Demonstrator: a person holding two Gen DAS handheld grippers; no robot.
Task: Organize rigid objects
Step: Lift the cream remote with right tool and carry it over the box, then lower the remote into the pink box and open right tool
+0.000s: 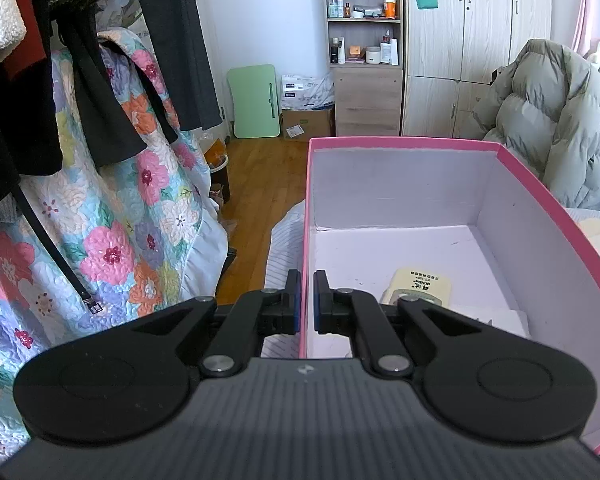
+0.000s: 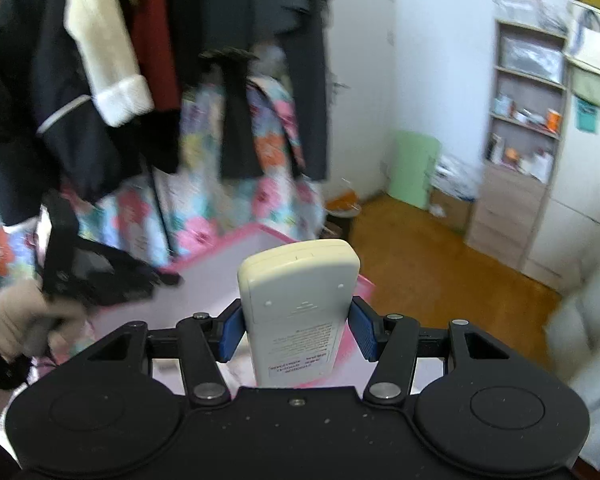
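A pink box (image 1: 540, 196) with a white inside stands open in front of me. My left gripper (image 1: 307, 304) is shut on the box's left wall, one finger outside and one inside. A cream remote control (image 1: 420, 286) lies on the box floor near a white flat item (image 1: 496, 318). My right gripper (image 2: 296, 334) is shut on a second cream remote control (image 2: 296, 300), held back-side up above the pink box (image 2: 228, 252). The left gripper (image 2: 96, 276) and a gloved hand show at the left of the right wrist view.
Hanging dark clothes (image 1: 84, 92) and a floral quilt (image 1: 112, 216) fill the left. A wooden shelf unit (image 1: 364, 48), a wardrobe (image 1: 480, 40), a green board (image 1: 254, 102) and cardboard boxes stand at the back. A grey puffer coat (image 1: 548, 120) lies at right. Wooden floor (image 1: 260, 176) lies between.
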